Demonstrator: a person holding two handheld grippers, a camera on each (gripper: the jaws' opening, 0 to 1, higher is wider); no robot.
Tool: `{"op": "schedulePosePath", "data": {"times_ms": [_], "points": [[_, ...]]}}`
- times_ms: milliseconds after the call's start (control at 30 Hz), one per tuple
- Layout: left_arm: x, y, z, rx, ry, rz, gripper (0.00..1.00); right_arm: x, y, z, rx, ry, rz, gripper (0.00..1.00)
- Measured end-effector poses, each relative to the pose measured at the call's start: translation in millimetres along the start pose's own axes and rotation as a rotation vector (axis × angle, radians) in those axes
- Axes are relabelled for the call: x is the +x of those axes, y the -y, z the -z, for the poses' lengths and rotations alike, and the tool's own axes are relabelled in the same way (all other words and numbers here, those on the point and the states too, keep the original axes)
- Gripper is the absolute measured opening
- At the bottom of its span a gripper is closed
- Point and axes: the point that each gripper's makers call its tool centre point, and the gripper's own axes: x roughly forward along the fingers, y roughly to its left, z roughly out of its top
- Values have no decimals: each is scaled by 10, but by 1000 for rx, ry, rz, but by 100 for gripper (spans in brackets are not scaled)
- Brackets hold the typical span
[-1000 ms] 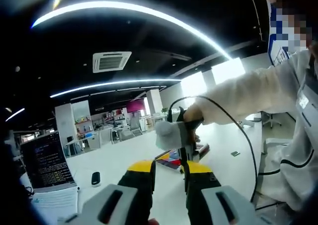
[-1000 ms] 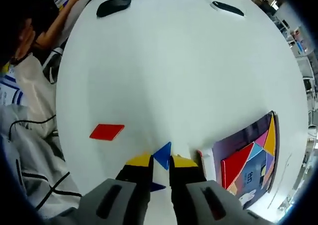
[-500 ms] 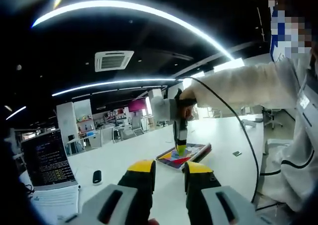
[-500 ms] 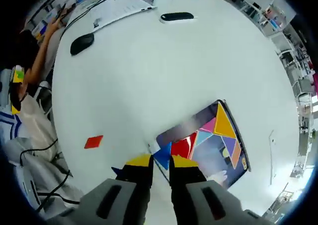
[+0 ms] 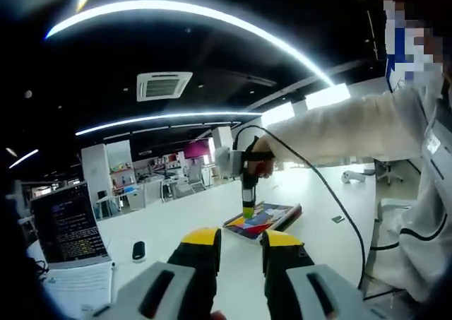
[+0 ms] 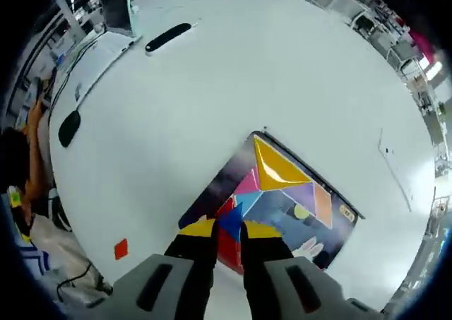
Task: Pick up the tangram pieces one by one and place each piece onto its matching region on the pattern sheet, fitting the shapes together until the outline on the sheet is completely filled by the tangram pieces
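Note:
In the right gripper view my right gripper (image 6: 229, 228) is shut on a small blue triangle (image 6: 229, 221), held just above the near edge of the pattern sheet (image 6: 279, 200). On the sheet lie a yellow triangle (image 6: 277, 169), a pink piece (image 6: 247, 184), a red piece (image 6: 227, 246), a purple piece (image 6: 301, 192) and an orange piece (image 6: 322, 205). A red parallelogram (image 6: 121, 249) lies alone on the white table at lower left. In the left gripper view my left gripper (image 5: 241, 241) hangs high above the table, jaws slightly apart with nothing between them; the right gripper (image 5: 248, 210) points down at the sheet (image 5: 263, 219).
A laptop (image 5: 65, 229) with papers (image 5: 76, 289) and a black mouse (image 5: 138, 251) sit at the table's left. In the right gripper view a mouse (image 6: 69, 128) and a dark flat object (image 6: 168, 37) lie on the white table (image 6: 212, 94). A person's sleeve (image 5: 339, 133) reaches across from the right.
The right gripper has carried the blue triangle from beside the sheet to above the sheet's near edge and lowered. The left gripper has stayed put.

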Motion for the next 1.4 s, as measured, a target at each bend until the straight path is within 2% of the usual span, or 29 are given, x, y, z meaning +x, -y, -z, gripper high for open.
{"op": "schedulePosePath", "data": {"times_ms": [100, 300, 333, 367, 433, 467, 567, 600, 633, 733, 1400], "points": [[-16, -16, 4, 0, 1, -5, 25, 31, 68, -55, 57, 0, 18, 15], [-31, -31, 23, -4, -1, -10, 25, 85, 230, 4, 155, -37, 79, 14], [-31, -32, 22, -1, -1, -11, 25, 83, 206, -25, 176, -19, 64, 14], [-28, -32, 12, -4, 3, -12, 25, 71, 196, -18, 200, -29, 61, 14], [-17, -32, -2, -8, 8, -13, 25, 42, 198, -66, 195, -10, 67, 14], [-11, -20, 0, -3, 5, -12, 25, 39, 183, -105, 233, 0, 60, 14], [-35, 25, 2, 7, 1, 0, 25, 63, 207, -96, 257, -10, 64, 14], [-48, 25, -5, 10, 3, 0, 25, 81, 200, -86, 254, -13, 63, 14], [-56, 12, -17, 8, 9, -4, 25, 124, 168, 0, 265, -52, 59, 14], [-54, -26, -14, 2, 12, -16, 25, 195, 93, 83, 272, -76, 41, 14], [-81, -17, -13, 11, 9, -22, 25, 245, 86, 82, 331, -53, 51, 14]]}}
